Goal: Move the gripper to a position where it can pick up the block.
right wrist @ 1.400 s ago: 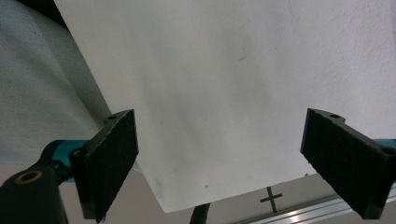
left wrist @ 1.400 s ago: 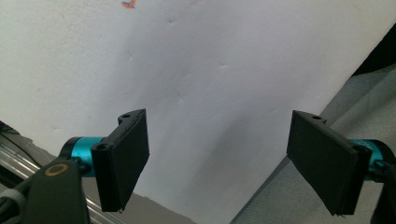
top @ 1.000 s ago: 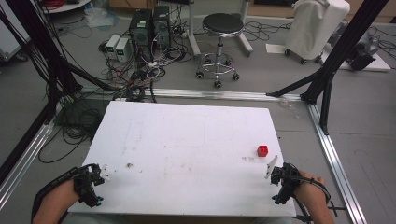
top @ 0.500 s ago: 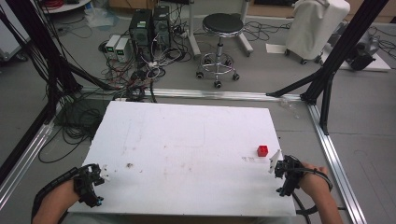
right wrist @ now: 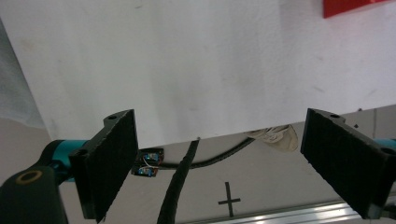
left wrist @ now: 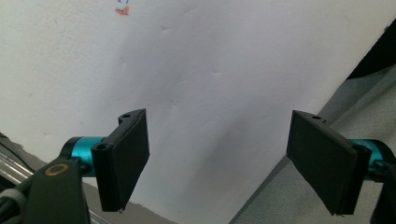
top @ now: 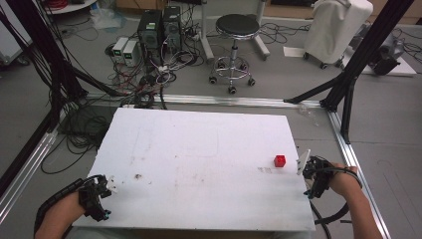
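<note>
- Holding your right gripper (top: 307,172) at the table's (top: 209,149) right edge, you have its jaws spread wide with nothing between them.
- A small red block (top: 279,160) sits on the table just beside that gripper, not touching it.
- Your left gripper (top: 102,191) hovers at the near left corner, jaws equally wide apart, well apart from the block.

A lab or robotics workspace. A white table (top: 199,164) stands inside a frame of black struts (top: 366,47) and aluminium rails (top: 356,164) on a grey floor. Behind it, computer towers (top: 159,27) sit among tangled cables (top: 144,82), beside a black rolling stool (top: 236,30) and a white covered machine (top: 338,25).
</note>
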Available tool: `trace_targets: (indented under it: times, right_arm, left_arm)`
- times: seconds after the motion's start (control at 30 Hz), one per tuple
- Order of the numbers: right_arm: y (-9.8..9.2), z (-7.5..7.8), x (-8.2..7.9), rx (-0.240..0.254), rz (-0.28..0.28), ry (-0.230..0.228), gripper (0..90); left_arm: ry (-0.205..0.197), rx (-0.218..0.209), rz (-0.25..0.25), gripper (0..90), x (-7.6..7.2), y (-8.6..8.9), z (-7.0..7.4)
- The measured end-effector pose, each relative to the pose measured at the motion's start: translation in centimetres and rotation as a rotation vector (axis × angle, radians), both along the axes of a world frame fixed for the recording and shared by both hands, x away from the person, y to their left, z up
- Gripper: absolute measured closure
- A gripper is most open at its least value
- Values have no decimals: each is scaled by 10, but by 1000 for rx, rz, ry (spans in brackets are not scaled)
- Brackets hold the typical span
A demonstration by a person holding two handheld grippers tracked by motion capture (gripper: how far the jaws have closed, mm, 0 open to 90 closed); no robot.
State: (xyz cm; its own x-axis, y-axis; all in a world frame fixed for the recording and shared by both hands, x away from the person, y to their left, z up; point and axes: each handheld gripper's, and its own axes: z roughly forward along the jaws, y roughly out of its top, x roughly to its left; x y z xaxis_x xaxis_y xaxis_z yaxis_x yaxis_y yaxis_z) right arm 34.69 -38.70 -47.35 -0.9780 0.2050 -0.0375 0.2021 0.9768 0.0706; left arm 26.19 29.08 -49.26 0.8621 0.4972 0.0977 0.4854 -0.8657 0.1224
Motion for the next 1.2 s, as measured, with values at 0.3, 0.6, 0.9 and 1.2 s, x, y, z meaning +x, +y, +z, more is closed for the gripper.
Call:
trace_targets:
  times: [0.3, 0.6, 0.9, 1.2]
  right_arm:
    - [-11, 11, 27, 2, -7, -14, 104]
    - [-8, 16, 53, 10, 47, -6, 104]
    - [3, 15, 79, 13, 94, -2, 104]
    - [25, 11, 98, 13, 140, -4, 104]
  left_arm:
    - [-6, -3, -6, 213, 1, -3, 1]
    - [-9, -4, -6, 213, 1, -5, 1]
    - [-17, -8, -2, 213, 0, -5, 4]
    - [-15, -6, 1, 213, 0, -3, 4]
